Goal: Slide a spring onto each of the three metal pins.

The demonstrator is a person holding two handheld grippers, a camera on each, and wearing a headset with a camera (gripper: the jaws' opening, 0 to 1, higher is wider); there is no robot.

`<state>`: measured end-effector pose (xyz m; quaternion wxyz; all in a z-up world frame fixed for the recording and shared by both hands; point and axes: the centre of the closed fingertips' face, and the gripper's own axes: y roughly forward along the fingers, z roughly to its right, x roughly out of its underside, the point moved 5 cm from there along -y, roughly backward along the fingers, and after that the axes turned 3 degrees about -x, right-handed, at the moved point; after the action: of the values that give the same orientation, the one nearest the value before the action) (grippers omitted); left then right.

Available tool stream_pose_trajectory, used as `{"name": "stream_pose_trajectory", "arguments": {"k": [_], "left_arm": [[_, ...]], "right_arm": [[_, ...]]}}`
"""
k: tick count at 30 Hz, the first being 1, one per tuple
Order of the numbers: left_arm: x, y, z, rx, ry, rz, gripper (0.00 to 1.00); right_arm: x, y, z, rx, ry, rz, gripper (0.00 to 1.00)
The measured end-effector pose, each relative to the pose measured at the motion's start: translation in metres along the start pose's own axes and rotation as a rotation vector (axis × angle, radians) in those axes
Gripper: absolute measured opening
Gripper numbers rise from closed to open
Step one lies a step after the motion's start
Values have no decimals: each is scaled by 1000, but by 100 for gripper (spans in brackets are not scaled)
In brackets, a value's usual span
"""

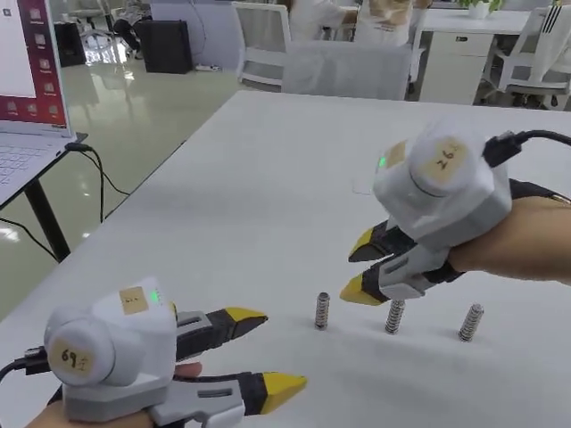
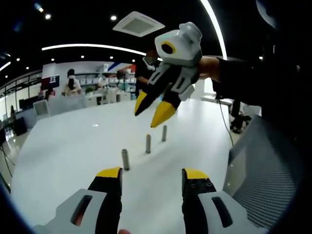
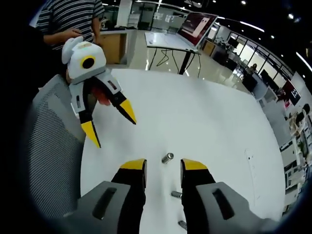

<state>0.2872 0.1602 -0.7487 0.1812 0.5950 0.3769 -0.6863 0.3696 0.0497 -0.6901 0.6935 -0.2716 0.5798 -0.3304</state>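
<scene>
Three coiled springs stand upright in a row on the white table (image 1: 268, 196): one on the left (image 1: 322, 310), one in the middle (image 1: 394, 316), one on the right (image 1: 471, 322). Whether a pin runs inside each I cannot tell. My right gripper (image 1: 348, 274) hovers open just above and left of the middle spring, holding nothing. My left gripper (image 1: 284, 349) is open and empty near the front edge, left of the row. The left gripper view shows its own jaws (image 2: 152, 173) facing the springs (image 2: 148, 144) with the right gripper (image 2: 146, 118) above them. The right gripper view looks past its jaws (image 3: 164, 165) at a spring (image 3: 167, 157) and the left gripper (image 3: 115, 132).
A laptop (image 1: 27, 80) sits on a stand beyond the table's left edge, with cables hanging below. A grey mesh chair back (image 3: 48, 146) is close behind the front edge. Chairs and desks stand at the far end. A person in a striped shirt (image 3: 73, 17) is nearby.
</scene>
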Motion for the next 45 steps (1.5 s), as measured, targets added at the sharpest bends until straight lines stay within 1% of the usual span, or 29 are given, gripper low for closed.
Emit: {"name": "stream_pose_trajectory", "arguments": {"k": [3, 4, 9, 10, 15, 18, 21, 26, 27, 29, 31, 33, 36, 38, 40, 45], "left_arm": [[-1, -1, -1, -6, -1, 4, 43], [-1, -1, -2, -8, -1, 6, 43], [-3, 0, -2, -8, 6, 6, 44], [-3, 0, -2, -8, 7, 7, 44], [-4, 0, -4, -13, 7, 9, 45], [-5, -1, -5, -18, 3, 13, 46], [-5, -1, -6, -23, 0, 15, 47], [-6, 0, -8, -25, 1, 13, 48], [-6, 0, -8, -25, 1, 13, 48], [-6, 0, -9, -26, 0, 12, 48], [-5, 1, -9, -27, -1, 9, 49], [-5, 1, -10, -26, 0, 8, 49], [-6, 2, -10, -27, 0, 7, 50], [-5, 2, -11, -28, 0, 6, 51], [-5, 2, -11, -29, -3, 5, 51], [-4, 1, -12, -36, -9, 0, 53]], "right_arm": [[4, -12, -5, 19, 6, 22, 26], [5, -17, -6, 32, 9, 33, 26], [13, -37, -7, 78, 39, 75, 28], [14, -38, -7, 82, 43, 78, 28], [28, -55, -6, 130, 88, 109, 29], [36, -63, -5, 157, 108, 140, 31], [47, -69, -2, 174, 158, 177, 33], [69, -74, 1, 214, 226, 199, 36], [77, -76, 2, 229, 256, 205, 37], [84, -77, 1, 232, 272, 208, 38], [94, -78, 2, 251, 291, 215, 40], [105, -78, 1, 259, 315, 209, 42], [118, -79, 0, 273, 340, 215, 44], [126, -78, -1, 280, 374, 232, 44], [132, -77, -3, 282, 382, 233, 45], [151, -70, -9, 294, 411, 257, 51]]}}
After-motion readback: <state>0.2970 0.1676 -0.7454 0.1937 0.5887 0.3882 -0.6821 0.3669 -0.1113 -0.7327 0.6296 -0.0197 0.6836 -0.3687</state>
